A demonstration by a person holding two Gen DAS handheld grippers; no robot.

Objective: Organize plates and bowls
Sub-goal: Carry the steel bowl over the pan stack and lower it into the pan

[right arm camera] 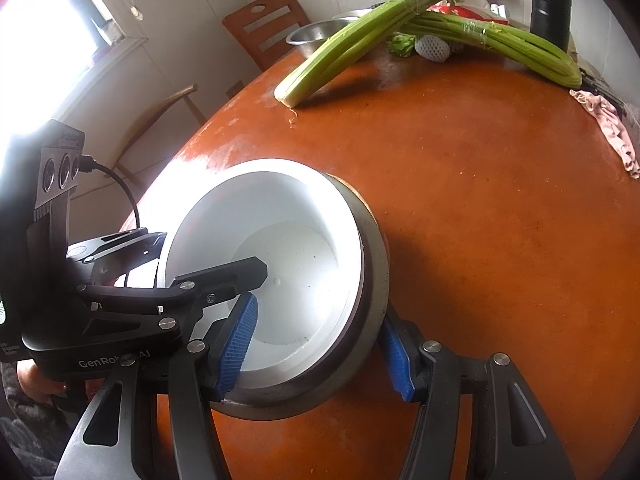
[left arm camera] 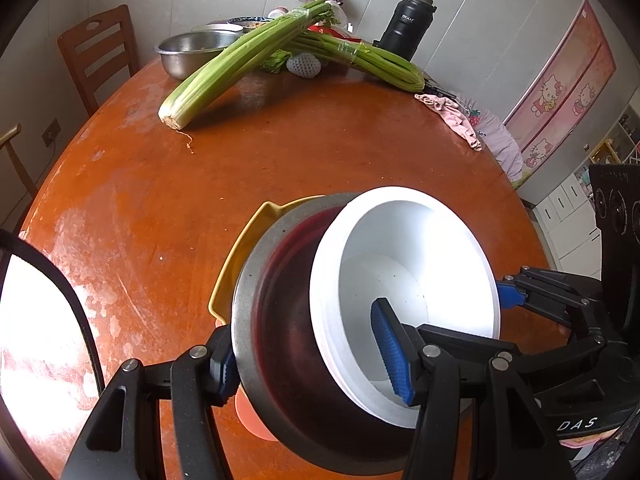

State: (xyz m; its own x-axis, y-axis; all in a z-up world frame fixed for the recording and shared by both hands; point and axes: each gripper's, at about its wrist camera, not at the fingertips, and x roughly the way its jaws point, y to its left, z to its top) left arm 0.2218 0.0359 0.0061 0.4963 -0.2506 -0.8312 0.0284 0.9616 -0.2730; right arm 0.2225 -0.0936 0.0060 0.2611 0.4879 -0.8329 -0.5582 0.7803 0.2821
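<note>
Nested stack, white bowl (left arm camera: 408,280) inside grey bowl (left arm camera: 256,300), fills lower centre of both views, tilted, over yellow dish (left arm camera: 240,256) on round table (left arm camera: 280,152).

Left gripper (left arm camera: 312,360) clamps stack's left wall: one pad outside grey bowl, one inside white bowl. Right gripper (right arm camera: 320,348) clamps opposite wall likewise.

Both equally near; stack lies between them. Judgement: next move is lowering onto yellow dish.

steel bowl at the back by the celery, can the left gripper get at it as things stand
Probably not. The left gripper is shut on the stacked bowls, which the right gripper also clamps, and the steel bowl sits across the table behind celery.
</note>
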